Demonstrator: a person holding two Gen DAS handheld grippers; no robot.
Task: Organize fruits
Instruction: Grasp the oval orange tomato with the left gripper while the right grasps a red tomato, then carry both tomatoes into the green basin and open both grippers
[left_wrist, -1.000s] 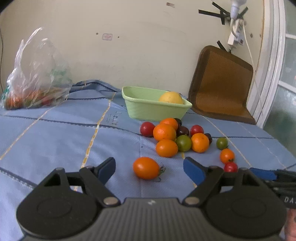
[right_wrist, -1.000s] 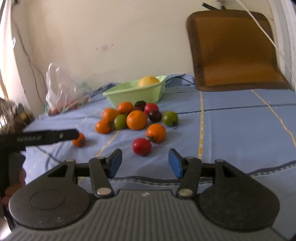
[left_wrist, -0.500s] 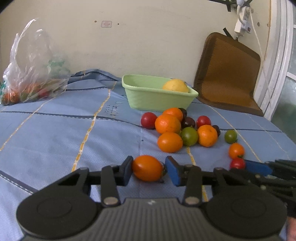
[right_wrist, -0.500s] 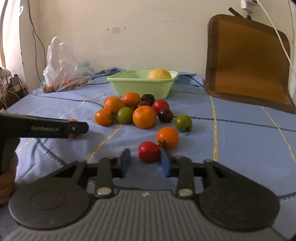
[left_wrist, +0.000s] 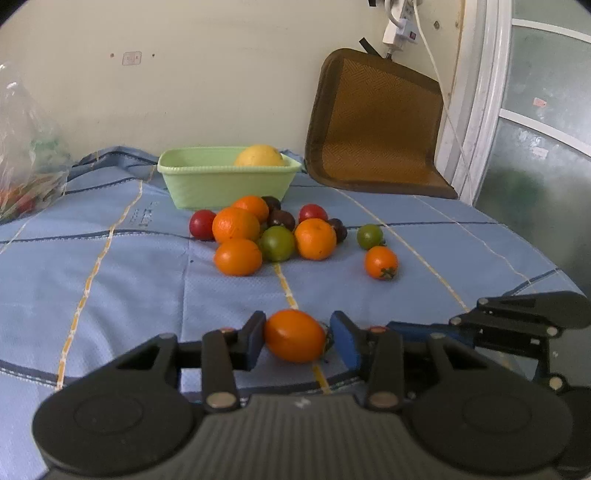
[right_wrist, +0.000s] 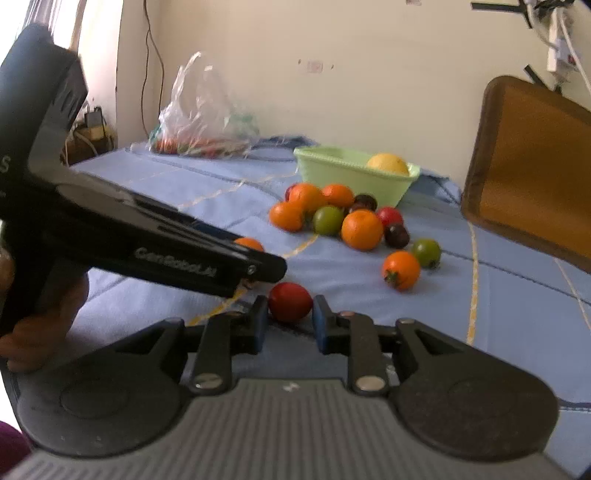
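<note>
My left gripper is shut on an orange tomato and holds it just above the blue cloth. My right gripper is shut on a red tomato, close beside the left gripper's body. A pile of orange, red, green and dark fruits lies in front of a light green basket that holds a yellow fruit. A single orange tomato and a green one lie to the pile's right.
A clear plastic bag of produce lies at the far left by the wall. A brown woven mat leans on the wall at the right. The blue cloth covers the table; its right edge curves near a glass door.
Both grippers went from open to shut on their tomatoes, then lifted them and drew close together. The red tomato has left the cloth beside the single orange tomato.
</note>
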